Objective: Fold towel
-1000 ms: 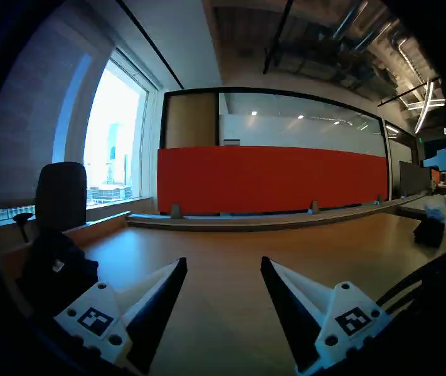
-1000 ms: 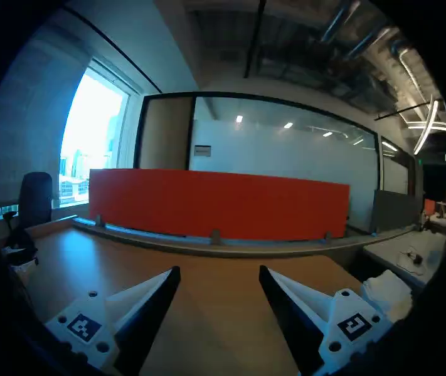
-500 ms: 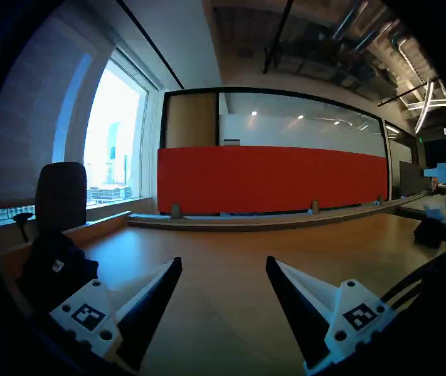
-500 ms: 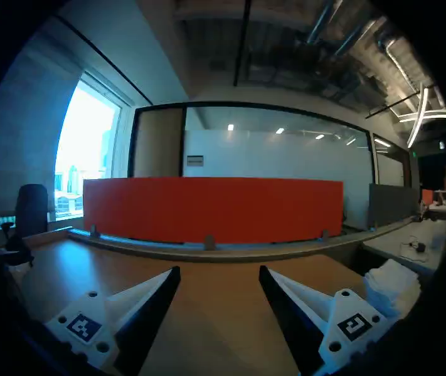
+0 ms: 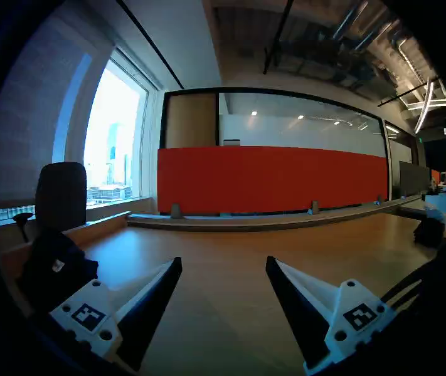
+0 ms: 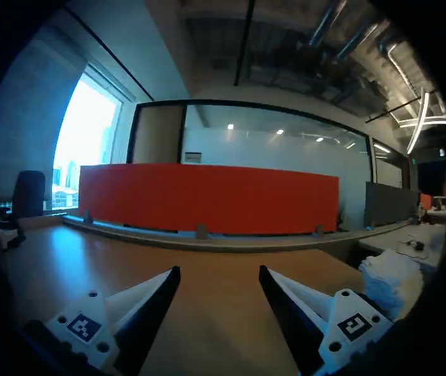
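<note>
In the right gripper view, a stack of white folded towels [image 6: 391, 281] sits at the right edge of the wooden table [image 6: 223, 294], to the right of my right gripper [image 6: 219, 271]. That gripper stands open over bare wood with nothing between its fingers. In the left gripper view, my left gripper [image 5: 224, 260] also stands open above the table [image 5: 235, 263], with nothing between its fingers. At that view's far right edge there is a dark shape [image 5: 428, 230] with something pale above it; I cannot tell what it is.
An orange divider panel [image 5: 273, 178] runs along the table's far edge, seen as an orange panel [image 6: 207, 197] in the right gripper view too. A black office chair [image 5: 59, 194] and a dark bag [image 5: 56, 269] stand at the left by the window. Another desk [image 6: 411, 235] lies far right.
The left gripper's fingers have spread slightly wider. The right gripper's view has tilted and shifted, so the towel stack now sits higher and closer at the right edge.
</note>
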### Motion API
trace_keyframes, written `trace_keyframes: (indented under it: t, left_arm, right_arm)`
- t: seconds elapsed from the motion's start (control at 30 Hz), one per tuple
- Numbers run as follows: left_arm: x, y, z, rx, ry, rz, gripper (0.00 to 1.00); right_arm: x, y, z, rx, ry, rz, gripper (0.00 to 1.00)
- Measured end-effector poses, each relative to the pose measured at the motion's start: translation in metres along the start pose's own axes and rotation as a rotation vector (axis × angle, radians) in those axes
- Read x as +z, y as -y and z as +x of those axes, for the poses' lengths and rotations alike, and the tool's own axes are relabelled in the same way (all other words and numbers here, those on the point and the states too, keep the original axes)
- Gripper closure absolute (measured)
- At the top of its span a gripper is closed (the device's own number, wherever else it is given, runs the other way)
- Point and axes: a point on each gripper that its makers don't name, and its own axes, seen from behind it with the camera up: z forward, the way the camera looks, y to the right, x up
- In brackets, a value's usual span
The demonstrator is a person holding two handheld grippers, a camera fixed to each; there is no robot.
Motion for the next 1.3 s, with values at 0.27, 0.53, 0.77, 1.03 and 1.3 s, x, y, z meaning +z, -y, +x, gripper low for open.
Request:
trace_keyframes:
  t: [0.27,0.53,0.77,1.03,1.3]
  left_arm:
    - [0.000,0.000,0.000,0.000,0.000,0.000,0.01]
    - [-0.001,0.000,0.000,0.000,0.000,0.000,0.00]
    - [-0.001,0.000,0.000,0.000,0.000,0.000,0.00]
    - [-0.001,0.000,0.001,0.001,0.000,0.000,0.00]
    - [-0.001,0.000,0.001,0.000,0.000,0.000,0.00]
  right_arm:
    - [0.000,-0.014,-0.019,0.045,0.003,-0.010,0.03]
    - [-0.001,-0.021,-0.034,0.080,0.006,-0.014,0.03]
    - [-0.003,-0.025,-0.037,0.100,0.008,-0.017,0.03]
    - [-0.003,-0.023,-0.038,0.090,0.009,-0.009,0.03]
    - [-0.003,-0.018,-0.038,0.067,0.011,-0.004,0.03]
